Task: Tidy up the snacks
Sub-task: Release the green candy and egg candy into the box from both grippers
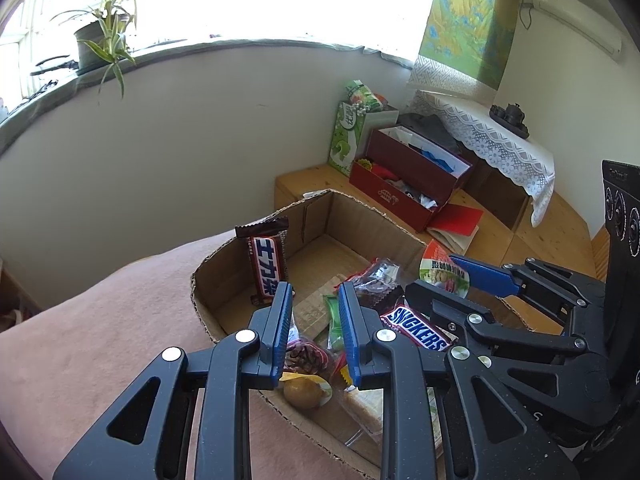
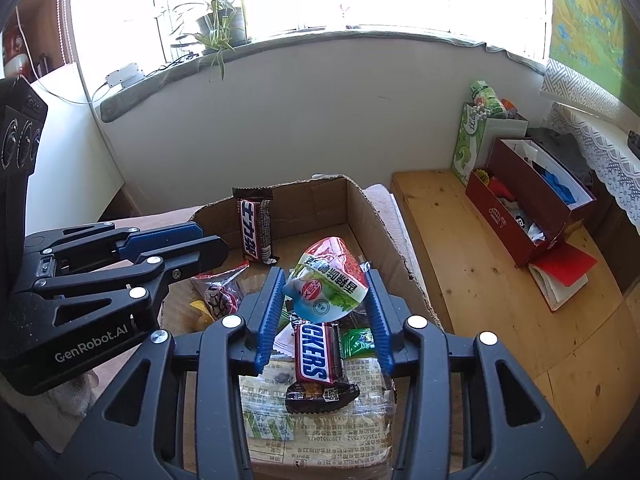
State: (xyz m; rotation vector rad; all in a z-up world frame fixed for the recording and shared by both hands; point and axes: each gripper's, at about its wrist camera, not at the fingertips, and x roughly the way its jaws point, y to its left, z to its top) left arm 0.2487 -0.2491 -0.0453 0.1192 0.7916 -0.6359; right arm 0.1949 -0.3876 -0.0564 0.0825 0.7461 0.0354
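Note:
A cardboard box (image 1: 360, 216) (image 2: 376, 216) holds the snacks. A brown Snickers bar with Chinese lettering (image 1: 266, 264) (image 2: 256, 228) stands upright against its left wall. My right gripper (image 2: 326, 296) (image 1: 444, 276) is shut on a round red, white and green snack cup (image 2: 326, 286) (image 1: 442, 270), held above the box. Under it lies a Snickers bar (image 2: 318, 356) (image 1: 416, 330) on a flat printed packet (image 2: 316, 428). My left gripper (image 1: 314, 296) (image 2: 200, 236) is open and empty over a dark red wrapped snack (image 1: 306, 356) and a green sachet (image 1: 334, 320).
The box sits on a pink cloth surface (image 1: 100, 340). A wooden platform (image 2: 488, 280) to the right carries red boxes (image 2: 528, 208), a green bag (image 2: 472, 136) and a red notebook (image 2: 560, 276). A white wall and a windowsill with a plant (image 2: 220, 28) lie behind.

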